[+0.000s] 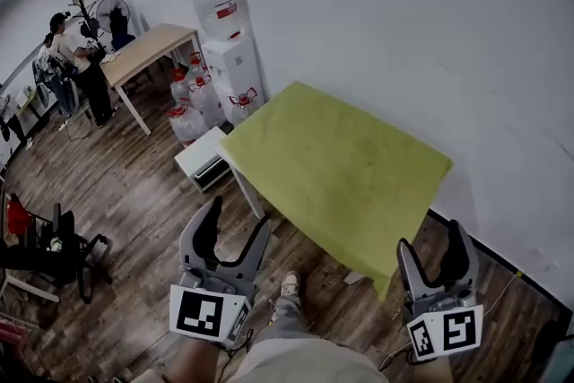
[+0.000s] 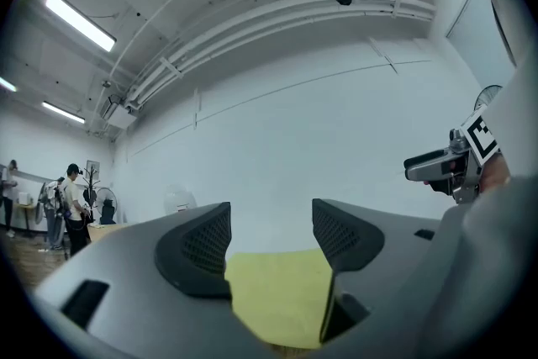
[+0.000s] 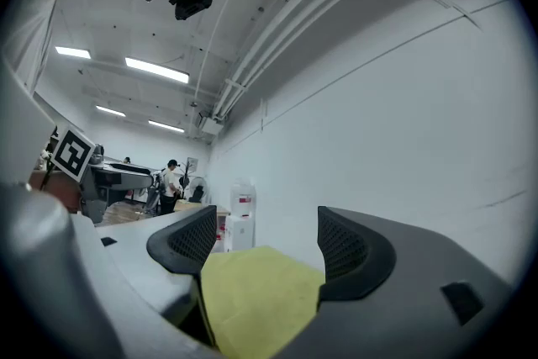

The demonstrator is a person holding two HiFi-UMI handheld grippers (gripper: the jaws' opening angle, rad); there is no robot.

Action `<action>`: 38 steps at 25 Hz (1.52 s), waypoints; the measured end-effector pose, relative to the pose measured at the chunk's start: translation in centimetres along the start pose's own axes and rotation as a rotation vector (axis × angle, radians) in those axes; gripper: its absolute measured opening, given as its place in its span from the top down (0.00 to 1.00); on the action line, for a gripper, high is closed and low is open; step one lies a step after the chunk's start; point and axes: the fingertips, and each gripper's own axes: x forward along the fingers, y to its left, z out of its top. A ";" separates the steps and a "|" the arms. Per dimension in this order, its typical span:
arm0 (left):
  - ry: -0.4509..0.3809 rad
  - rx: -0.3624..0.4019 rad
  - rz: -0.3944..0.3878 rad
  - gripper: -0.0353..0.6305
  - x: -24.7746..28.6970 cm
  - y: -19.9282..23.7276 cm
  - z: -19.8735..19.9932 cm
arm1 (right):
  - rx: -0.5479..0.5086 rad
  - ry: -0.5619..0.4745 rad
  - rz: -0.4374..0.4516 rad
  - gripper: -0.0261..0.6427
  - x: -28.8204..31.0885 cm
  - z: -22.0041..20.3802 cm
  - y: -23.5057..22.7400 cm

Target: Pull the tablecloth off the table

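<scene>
the approach step: left gripper [image 1: 235, 231] and right gripper [image 1: 435, 251] both have released, empty jaws, near the yellow tablecloth [image 1: 345, 166]. next, grasp its near edge.

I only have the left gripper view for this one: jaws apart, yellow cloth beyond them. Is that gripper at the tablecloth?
Observer: No. In the head view the left gripper hangs over the wooden floor, short of the tablecloth.
Operator: And the other one?
Observer: The right gripper is beside the cloth's hanging near corner, jaws apart, closed on nothing.
Operator: Anything near the table?
Observer: Water bottles stand on the floor by a dispenser at its far end.
</scene>
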 end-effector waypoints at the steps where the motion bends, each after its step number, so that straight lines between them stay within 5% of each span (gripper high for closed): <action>1: 0.009 -0.004 -0.008 0.49 1.0 0.7 -0.6 | -0.002 0.013 -0.003 0.41 1.2 -0.3 0.0; 6: 0.060 -0.042 -0.046 0.49 7.0 5.0 -3.6 | -0.017 0.070 -0.037 0.41 8.6 -1.3 -0.1; 13: 0.141 0.000 -0.089 0.49 15.9 11.1 -7.9 | -0.025 0.140 -0.089 0.41 19.1 -2.9 -0.9; 20: 0.172 -0.051 -0.131 0.49 24.4 15.9 -12.3 | 0.115 0.257 -0.175 0.40 27.8 -7.9 -3.3; 31: 0.278 -0.060 -0.270 0.49 35.3 15.7 -19.7 | 0.209 0.394 -0.244 0.40 34.6 -15.6 -7.1; 38: 0.393 -0.032 -0.287 0.49 39.9 13.6 -25.8 | 0.131 0.499 -0.228 0.40 37.1 -22.5 -10.3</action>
